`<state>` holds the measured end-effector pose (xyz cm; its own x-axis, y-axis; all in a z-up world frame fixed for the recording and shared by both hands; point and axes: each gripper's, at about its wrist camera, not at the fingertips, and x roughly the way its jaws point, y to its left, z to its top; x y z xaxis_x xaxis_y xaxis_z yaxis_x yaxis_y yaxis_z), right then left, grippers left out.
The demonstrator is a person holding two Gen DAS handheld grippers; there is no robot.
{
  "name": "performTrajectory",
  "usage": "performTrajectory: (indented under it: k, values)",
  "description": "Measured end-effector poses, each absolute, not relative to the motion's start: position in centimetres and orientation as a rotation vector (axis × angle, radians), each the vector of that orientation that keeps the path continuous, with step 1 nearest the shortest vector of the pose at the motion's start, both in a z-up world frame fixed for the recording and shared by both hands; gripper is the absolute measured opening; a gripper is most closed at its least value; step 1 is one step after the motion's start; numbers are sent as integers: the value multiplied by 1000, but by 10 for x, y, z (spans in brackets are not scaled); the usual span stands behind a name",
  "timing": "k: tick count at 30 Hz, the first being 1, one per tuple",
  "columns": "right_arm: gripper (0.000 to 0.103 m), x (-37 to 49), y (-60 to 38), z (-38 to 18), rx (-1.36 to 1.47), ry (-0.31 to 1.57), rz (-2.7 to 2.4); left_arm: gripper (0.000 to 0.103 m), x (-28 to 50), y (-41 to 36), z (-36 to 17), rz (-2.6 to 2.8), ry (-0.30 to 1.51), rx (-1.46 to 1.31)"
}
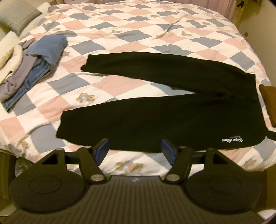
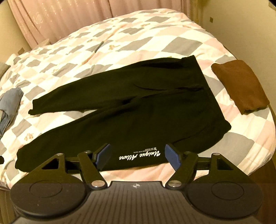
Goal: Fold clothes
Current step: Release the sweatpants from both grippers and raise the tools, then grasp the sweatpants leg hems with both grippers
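Black trousers point(image 1: 155, 120) lie spread flat on the checked quilt, legs pointing left and parted in a V, waistband to the right. White script lettering point(image 1: 232, 140) sits on the near leg close to the waist. My left gripper point(image 1: 134, 148) hovers open over the near edge of the near leg, nothing between its blue pads. In the right wrist view the same trousers point(image 2: 138, 117) fill the middle. There my right gripper point(image 2: 137, 154) stands open just above the near hem by the lettering point(image 2: 139, 154), holding nothing.
A pile of unfolded clothes, blue denim and grey point(image 1: 29, 72), lies at the left of the bed. A folded brown garment point(image 2: 239, 86) rests at the right edge. A grey pillow point(image 1: 17, 13) sits far left. Pink curtains point(image 2: 60, 19) hang behind the bed.
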<state>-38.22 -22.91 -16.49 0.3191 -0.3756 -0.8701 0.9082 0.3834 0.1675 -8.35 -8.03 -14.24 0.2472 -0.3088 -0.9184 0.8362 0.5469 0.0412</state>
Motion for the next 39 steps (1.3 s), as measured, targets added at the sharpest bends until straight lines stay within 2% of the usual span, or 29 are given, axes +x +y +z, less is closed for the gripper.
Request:
performTrajectory:
  k: [9,27,39]
  values:
    - [74,-383,-218,-181,709,919,-941,68,-95,-56,-143,-803,1058,614]
    - [75,-412,-224,-187,729,970,-985,68,-107,-57,-157,-786,1078,655]
    - [75,-413,-282,-214,766,1043,-997,68,-52,-90,-180,-853,1067,699]
